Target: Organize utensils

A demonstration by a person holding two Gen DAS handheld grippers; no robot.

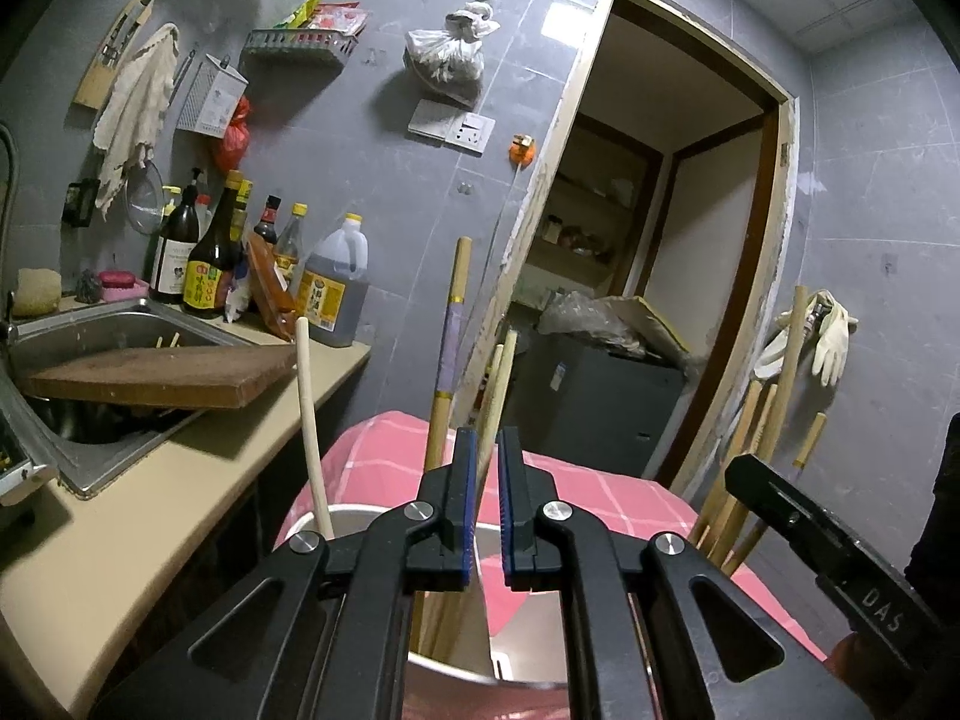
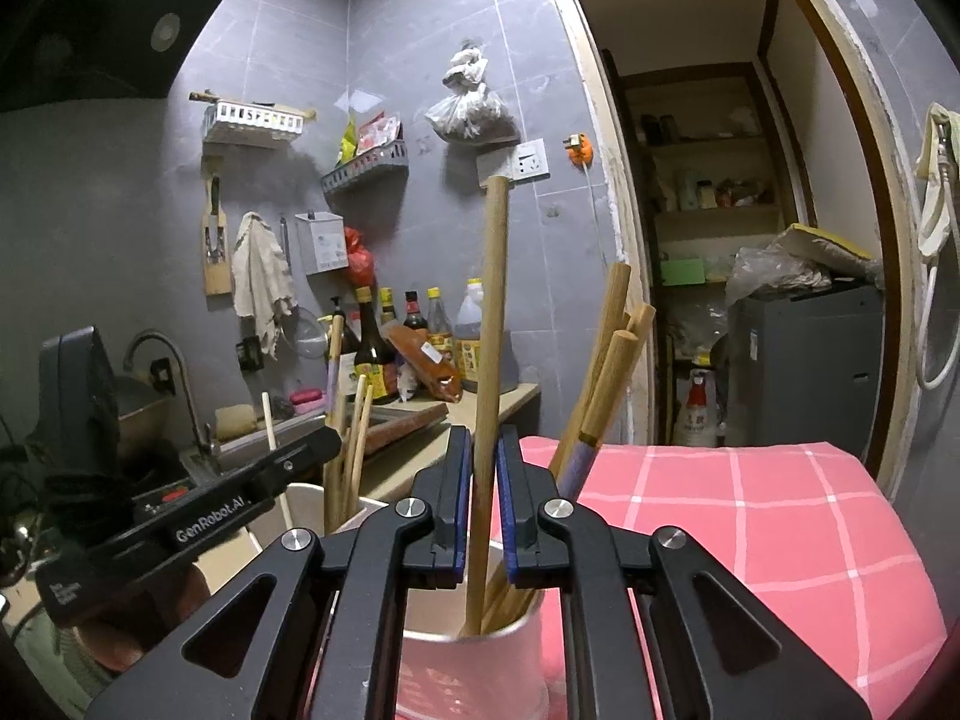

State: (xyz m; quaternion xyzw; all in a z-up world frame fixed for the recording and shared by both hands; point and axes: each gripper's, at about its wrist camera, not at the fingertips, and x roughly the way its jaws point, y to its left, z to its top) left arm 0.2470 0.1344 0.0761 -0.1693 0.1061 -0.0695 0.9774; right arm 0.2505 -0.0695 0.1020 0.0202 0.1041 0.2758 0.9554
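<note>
A tall stick (image 2: 492, 396) is pinched by the right claw (image 2: 485, 480) above the pink cup (image 2: 474, 669). The left claw (image 1: 487, 480) is nearly shut, at 9 o'clock, holding nothing. If let go crooked, the cup could be tipped.

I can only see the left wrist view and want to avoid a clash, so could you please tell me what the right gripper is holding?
Observer: The right gripper is shut on a single wooden chopstick, standing nearly upright.
Operator: Thank you; where does its lower end sit?
Observer: Inside a pink cup, just below the jaws.
Operator: Is that cup otherwise empty?
Observer: No, several more chopsticks lean rightward in it.
</note>
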